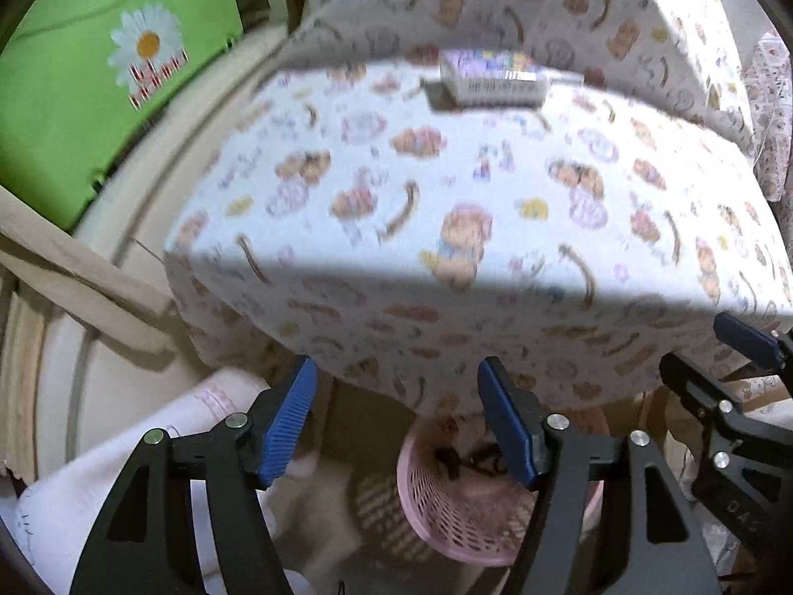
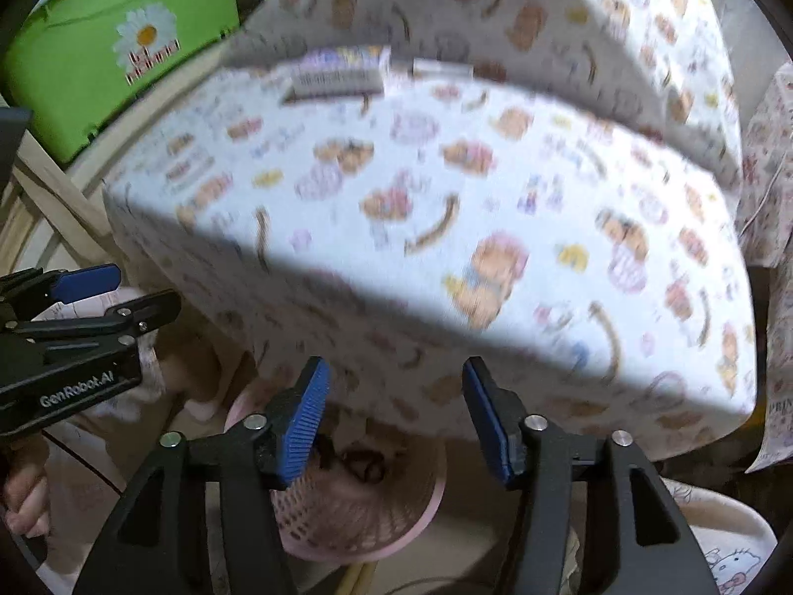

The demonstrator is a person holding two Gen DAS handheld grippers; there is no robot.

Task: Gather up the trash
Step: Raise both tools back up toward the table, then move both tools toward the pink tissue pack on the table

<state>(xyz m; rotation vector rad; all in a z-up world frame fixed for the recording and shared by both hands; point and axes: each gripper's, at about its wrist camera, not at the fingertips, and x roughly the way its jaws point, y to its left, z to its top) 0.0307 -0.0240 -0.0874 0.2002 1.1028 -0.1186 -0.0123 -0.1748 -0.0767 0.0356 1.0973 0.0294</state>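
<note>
Both views look over a cushioned seat (image 1: 446, 188) covered in a cartoon-print cloth. A small flat box (image 1: 488, 80), white with a colourful top and a barcode-like strip on its side, lies at the far edge of the seat against the backrest (image 1: 520, 0), at about 12 o'clock in the left view and 11 o'clock in the right view (image 2: 339, 74). This is probably the trash to collect.

The left tongs (image 1: 396, 426) are spread wide with nothing between the blue pads; the right tongs (image 2: 394, 416) are likewise released and empty. Both hover near the seat's front edge, well apart from the box. Below, at 6 o'clock, stands a pink mesh basket (image 1: 446, 520) with some dark scraps inside.

The box looks like light, thin cardboard, probably stiff enough to pinch yet easy to crush. Gripping across its narrow sides seems best. A green bin (image 1: 99, 99) with a daisy sits at 10 o'clock.
</note>
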